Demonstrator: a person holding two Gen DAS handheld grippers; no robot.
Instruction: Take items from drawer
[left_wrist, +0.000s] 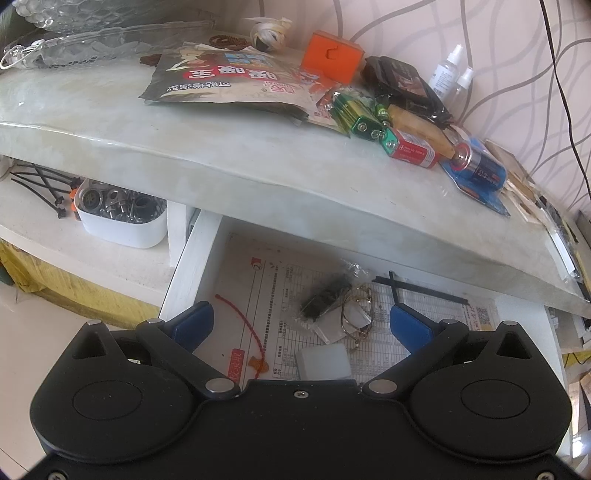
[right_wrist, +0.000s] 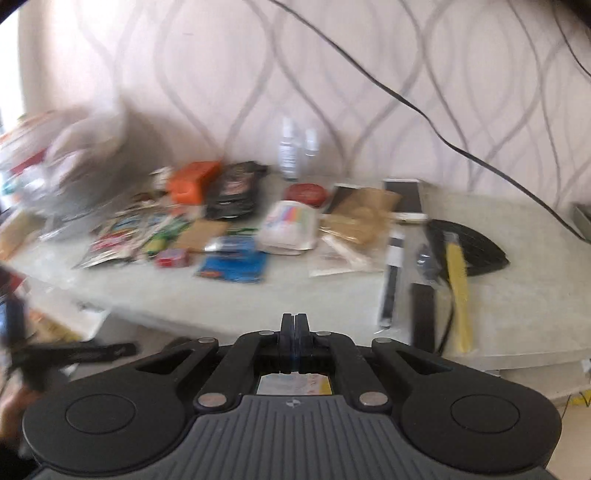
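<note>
— What was in the drawer when you looked?

— It stood open under the stone top. My left gripper hung over it with its blue fingers spread wide and nothing between them. On the printed paper lining lay a small clear bag with a dark thing inside near the centre. Touching that bag at its four o'clock was a wire ring with clear tags. A white block sat at six o'clock from the bag, close to my gripper's body. A red cord ran along at eight o'clock, and a black strip lay at three o'clock.

— Any other containers?

— A white tub on the side shelf, at ten o'clock from the drawer, filled with metal hardware. I could not tell the separate pieces. Black cable ties lay just beside it at nine o'clock.

— And your right gripper?

— Its fingers were pressed together, and I saw nothing between the tips. That view was blurred. It faced the top, where an orange box, a blue battery pack and a yellow-handled tool lay among the clutter.
</note>
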